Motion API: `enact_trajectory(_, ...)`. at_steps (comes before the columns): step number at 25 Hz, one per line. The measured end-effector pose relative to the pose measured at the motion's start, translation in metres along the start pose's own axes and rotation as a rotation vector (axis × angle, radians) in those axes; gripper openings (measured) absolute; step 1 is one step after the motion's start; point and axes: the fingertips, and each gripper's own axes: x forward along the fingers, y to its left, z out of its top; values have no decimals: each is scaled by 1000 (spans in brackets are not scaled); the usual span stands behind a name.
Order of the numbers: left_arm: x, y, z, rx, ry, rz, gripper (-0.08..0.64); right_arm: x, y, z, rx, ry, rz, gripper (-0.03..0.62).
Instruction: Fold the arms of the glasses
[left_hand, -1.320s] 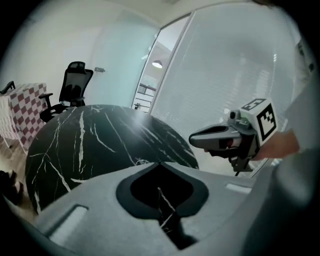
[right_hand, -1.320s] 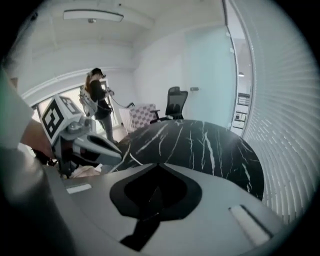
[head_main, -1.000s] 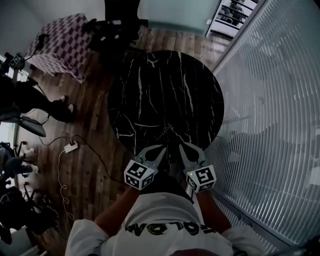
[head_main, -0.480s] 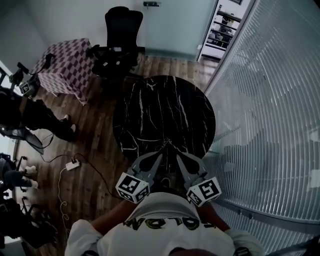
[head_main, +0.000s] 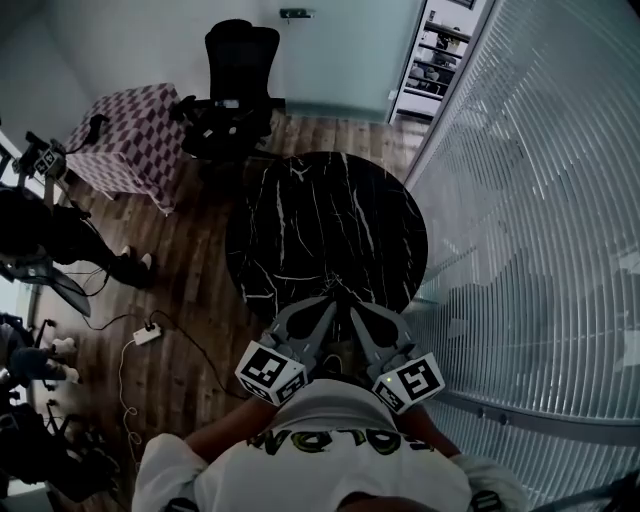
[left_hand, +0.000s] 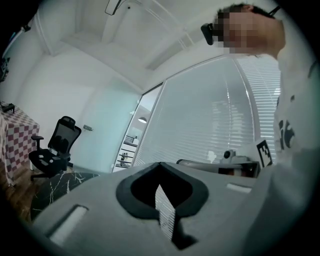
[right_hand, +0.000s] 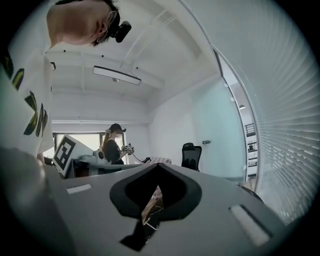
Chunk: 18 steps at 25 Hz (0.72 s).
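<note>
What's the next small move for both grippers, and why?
Probably just open both jaws, with no approach yet. The left gripper and right gripper are shut on nothing, tips close together at the near edge of the black marble table. No glasses show in any view, so there is no target to reach for.

black white-veined marble table (head_main: 320, 230)

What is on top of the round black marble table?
No object shows on the visible top of the table. Its near edge is covered by the left claw and right claw.
</note>
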Motion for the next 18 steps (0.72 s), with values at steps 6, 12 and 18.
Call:
enact_trajectory(6, -4, -4, 0, -7, 7, -1, 2, -5, 2, 4, -4, -10, -19, 2)
enact_trajectory(12, -4, -6, -6, -7, 15, -3, 2, -7, 1, 1, -16, -10, -23, 2)
enact_trajectory(18, -4, -2, -3, -8, 9, 7, 2, -6, 4, 6, -30, -27, -20, 2)
